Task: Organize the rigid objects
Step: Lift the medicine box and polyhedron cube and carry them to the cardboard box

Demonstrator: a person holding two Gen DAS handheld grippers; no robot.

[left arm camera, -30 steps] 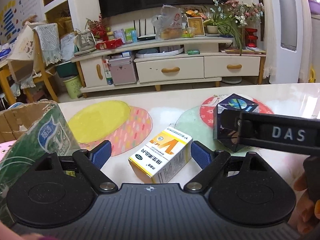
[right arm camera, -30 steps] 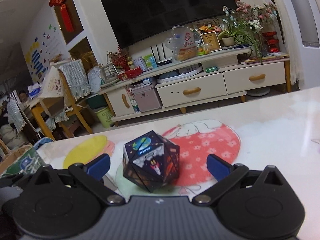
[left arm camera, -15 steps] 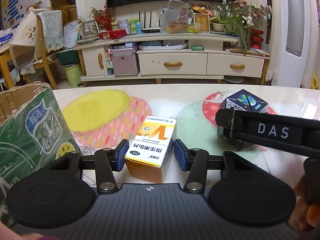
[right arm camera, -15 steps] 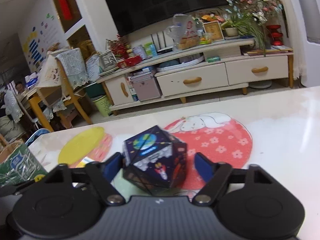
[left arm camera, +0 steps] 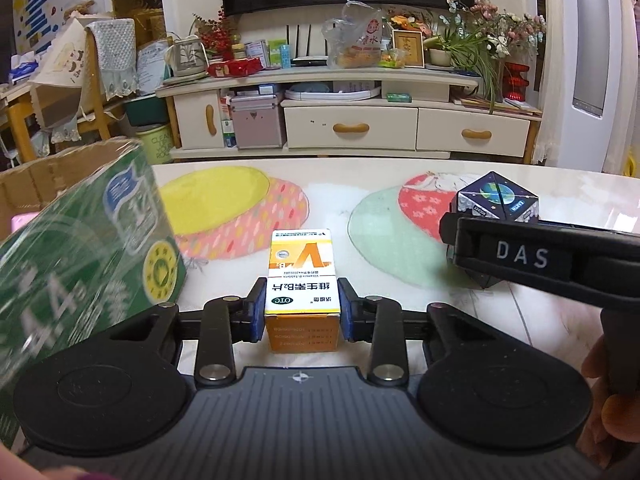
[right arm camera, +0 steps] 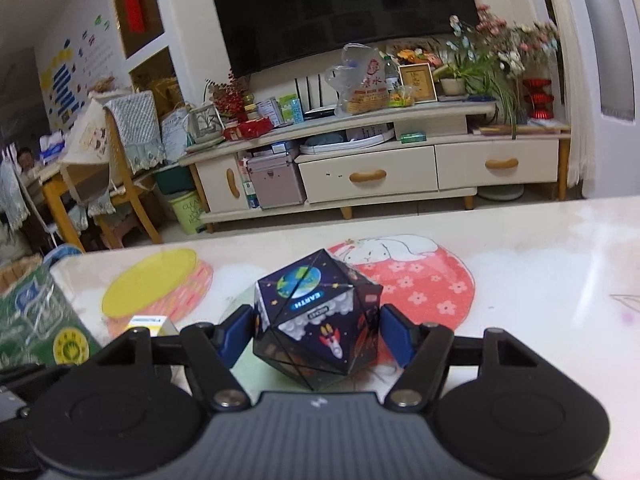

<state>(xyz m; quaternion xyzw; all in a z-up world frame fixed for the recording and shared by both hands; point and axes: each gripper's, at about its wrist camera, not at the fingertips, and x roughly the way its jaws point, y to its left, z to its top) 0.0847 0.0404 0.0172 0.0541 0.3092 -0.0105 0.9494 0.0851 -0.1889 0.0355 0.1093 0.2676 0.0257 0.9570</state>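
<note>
- Our left gripper [left arm camera: 302,316] is clamped on the vitamin box [left arm camera: 302,280], both blue pads flat against its sides; the box sits on the table [left arm camera: 344,200].
- Our right gripper [right arm camera: 316,334] brackets the dark space cube [right arm camera: 316,324]. The left pad touches it, but we cannot tell whether the right pad does.
- The left view shows only the cube's top; the right gripper's body hides the rest.
- The green carton [left arm camera: 80,248] is cut off at the left edge in both views.
- The right view shows only a corner of the vitamin box.
</note>
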